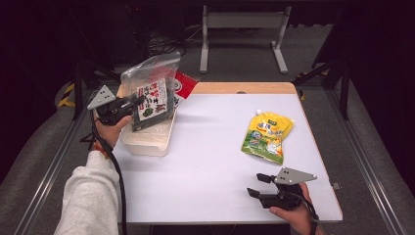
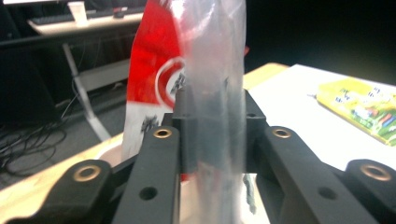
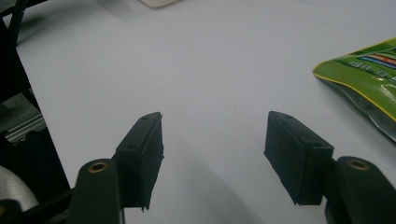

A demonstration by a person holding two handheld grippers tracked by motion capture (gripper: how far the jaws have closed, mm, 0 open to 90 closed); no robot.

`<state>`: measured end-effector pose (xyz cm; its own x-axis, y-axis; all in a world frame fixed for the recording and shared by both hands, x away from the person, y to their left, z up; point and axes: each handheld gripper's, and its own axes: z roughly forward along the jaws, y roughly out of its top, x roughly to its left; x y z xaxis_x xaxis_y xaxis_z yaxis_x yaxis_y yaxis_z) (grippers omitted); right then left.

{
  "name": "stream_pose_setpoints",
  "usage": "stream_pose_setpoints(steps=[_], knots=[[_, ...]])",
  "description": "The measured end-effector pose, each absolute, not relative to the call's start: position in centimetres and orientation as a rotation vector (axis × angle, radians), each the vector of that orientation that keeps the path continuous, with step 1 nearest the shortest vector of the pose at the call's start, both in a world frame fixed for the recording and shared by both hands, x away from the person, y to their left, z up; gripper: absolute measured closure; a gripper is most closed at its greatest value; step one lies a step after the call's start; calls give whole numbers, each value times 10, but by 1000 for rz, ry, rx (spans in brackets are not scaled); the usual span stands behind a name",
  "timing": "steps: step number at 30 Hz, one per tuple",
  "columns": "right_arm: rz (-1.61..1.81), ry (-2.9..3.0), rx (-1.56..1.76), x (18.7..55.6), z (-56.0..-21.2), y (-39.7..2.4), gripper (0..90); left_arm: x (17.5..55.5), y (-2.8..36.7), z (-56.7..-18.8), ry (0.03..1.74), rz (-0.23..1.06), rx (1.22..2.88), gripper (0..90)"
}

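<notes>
- While the left gripper [image 1: 138, 102] holds the clear seaweed bag [image 1: 152, 94] over the white tub [image 1: 147, 139] at the far left of the table [image 1: 205, 147], the bag is not yet fully seated.
- Left jaws are narrow, pinching the bag's clear edge [image 2: 217, 93]; film sits squarely between the pads.
- Risk 1: slick film may slide out if the grip slackens early, so the bag tips over the tub's near rim onto the table.
- Risk 2: the red packet [image 1: 183, 84] already leans in the tub behind it; pushing down could jam the two together or drag the light tub.
- Bag stands roughly upright, long axis near vertical, top leaning slightly right and far, printed face toward the near side.
- Right gripper [image 1: 258, 185] rests at the near right edge, jaws wide apart, nothing between them.
- Yellow-green pouch [image 1: 266, 136] lies flat right of centre, well apart from the tub.
</notes>
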<state>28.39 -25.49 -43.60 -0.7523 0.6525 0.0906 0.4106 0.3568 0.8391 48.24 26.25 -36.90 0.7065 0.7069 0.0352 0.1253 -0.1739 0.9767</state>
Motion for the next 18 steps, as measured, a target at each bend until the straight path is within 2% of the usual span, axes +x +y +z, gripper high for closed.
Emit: stream_pose_setpoints(steps=[3, 6, 18], knots=[[1343, 2374, 940, 284, -436, -254, 367, 477, 265, -370, 662, 589, 1746, 733], [1342, 2388, 926, 283, -436, -252, 365, 475, 262, -371, 673, 616, 1830, 673], [1335, 2402, 925, 286, -436, -253, 364, 470, 273, -386, 686, 539, 1834, 733]])
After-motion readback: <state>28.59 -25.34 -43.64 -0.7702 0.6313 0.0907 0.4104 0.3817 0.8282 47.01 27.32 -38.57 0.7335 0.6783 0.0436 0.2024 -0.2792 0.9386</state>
